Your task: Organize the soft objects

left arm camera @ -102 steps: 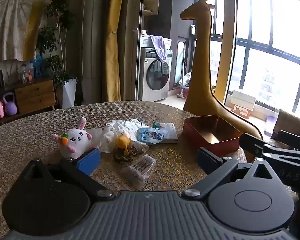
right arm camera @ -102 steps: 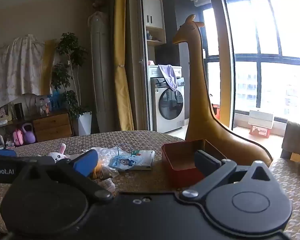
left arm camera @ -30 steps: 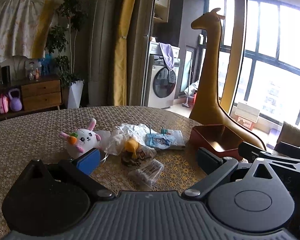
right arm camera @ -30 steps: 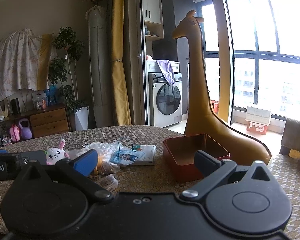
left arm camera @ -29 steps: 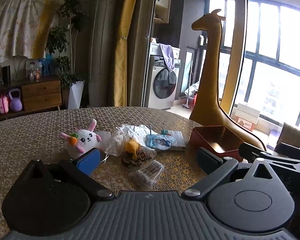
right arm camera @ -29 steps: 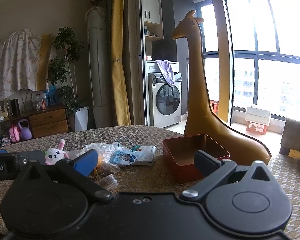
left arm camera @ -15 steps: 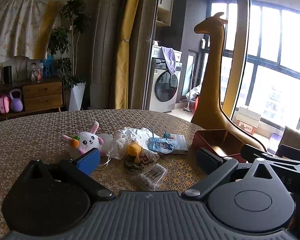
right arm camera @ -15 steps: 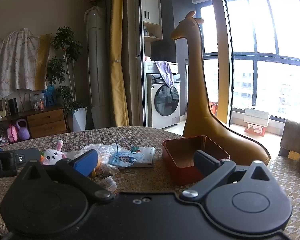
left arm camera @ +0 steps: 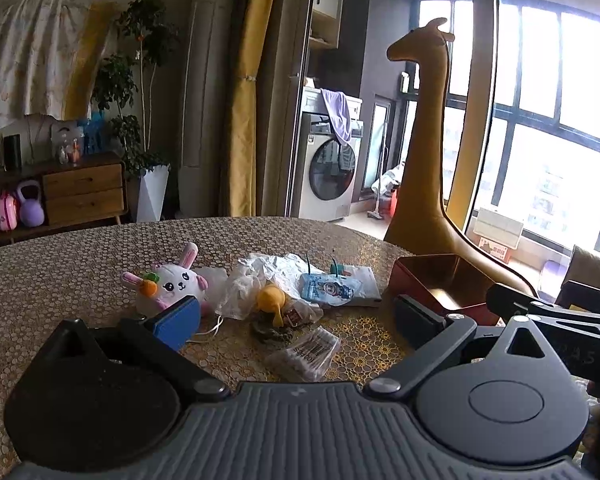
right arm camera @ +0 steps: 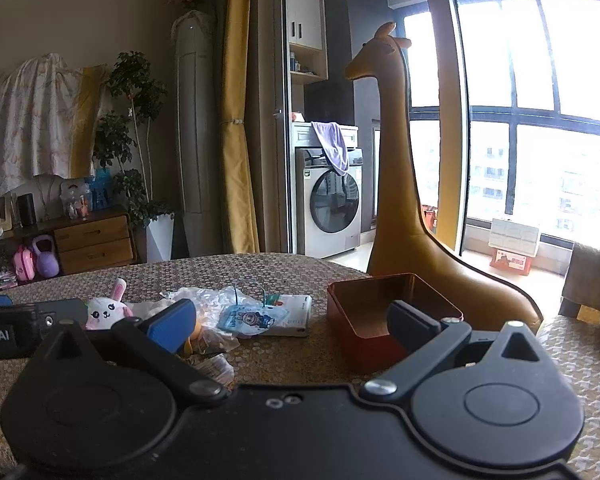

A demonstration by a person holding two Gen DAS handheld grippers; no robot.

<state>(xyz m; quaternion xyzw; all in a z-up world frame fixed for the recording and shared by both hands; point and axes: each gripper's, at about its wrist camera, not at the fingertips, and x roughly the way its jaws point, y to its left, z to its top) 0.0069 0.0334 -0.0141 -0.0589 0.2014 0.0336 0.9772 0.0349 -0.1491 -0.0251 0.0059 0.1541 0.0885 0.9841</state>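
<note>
Left wrist view
Left claw (left arm camera: 296, 314): spread wide and empty, one blue-padded finger and one dark finger held above the surface (left arm camera: 60, 264), a round top covered in a gold cloth with a fine honeycomb texture.
Plush bunny (left arm camera: 168, 286): white, round and fuzzy, pink ears, an orange carrot on its cheek; it lies just behind the blue finger pad.
Crumpled plastic bag (left arm camera: 256, 276): thin, translucent and wrinkled, just right of the bunny.
Yellow soft toy (left arm camera: 272, 300): small and rounded, lying against the bag's front edge.
Blue printed pouch (left arm camera: 328, 288): flat, glossy, with a cartoon figure, resting on a white packet.
Cotton swab pack (left arm camera: 306, 354): clear crinkly sleeve with a barcode, nearest the claw.
Red tin (left arm camera: 440, 280): rectangular, metal, open-topped, at the right of the pile.
Right claw's body: a black bar at the right edge; its fingers do not show here.

Right wrist view
Right claw (right arm camera: 292, 326): wide open too, holding nothing, raised above the surface (right arm camera: 284, 356).
Red tin (right arm camera: 356, 340): straight ahead, between the fingers, its inside coppery and smooth.
Plush bunny (right arm camera: 106, 312): at the left, partly hidden by the left claw's black body.
Blue printed pouch (right arm camera: 252, 318): left of the tin, on the white packet.
Giraffe figure (right arm camera: 404, 200): tall, smooth, mustard-coloured, standing behind the tin.
</note>
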